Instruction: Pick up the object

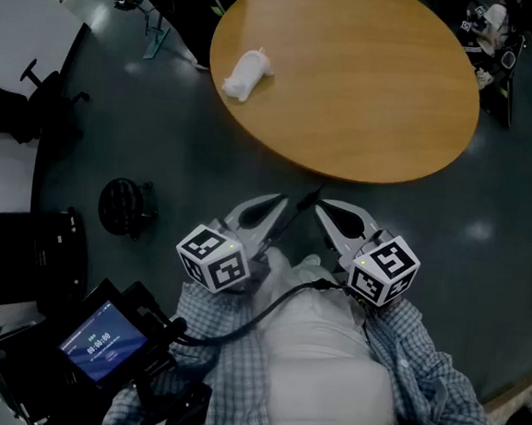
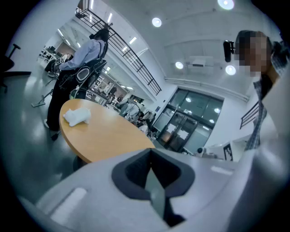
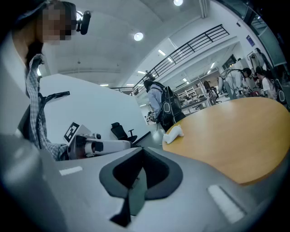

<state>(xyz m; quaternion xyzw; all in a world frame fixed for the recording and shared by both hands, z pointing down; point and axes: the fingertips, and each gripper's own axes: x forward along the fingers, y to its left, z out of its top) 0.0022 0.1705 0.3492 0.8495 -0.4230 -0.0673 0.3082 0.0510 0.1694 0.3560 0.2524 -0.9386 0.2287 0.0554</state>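
Note:
A small white soft object (image 1: 247,73) lies on the left part of a round wooden table (image 1: 370,86). It also shows in the left gripper view as the white object (image 2: 76,116) and in the right gripper view as the white object (image 3: 173,133). My left gripper (image 1: 268,204) and right gripper (image 1: 326,209) hang close together in front of the person's body, off the table's near edge, well short of the object. Both are shut with nothing between their jaws. The left gripper (image 2: 152,168) and right gripper (image 3: 138,174) look over the tabletop.
A person (image 2: 79,63) with a backpack stands beyond the table's far side. A black office chair (image 1: 21,102) and a round black base (image 1: 123,206) stand on the dark floor at the left. A device with a lit screen (image 1: 99,340) sits at lower left.

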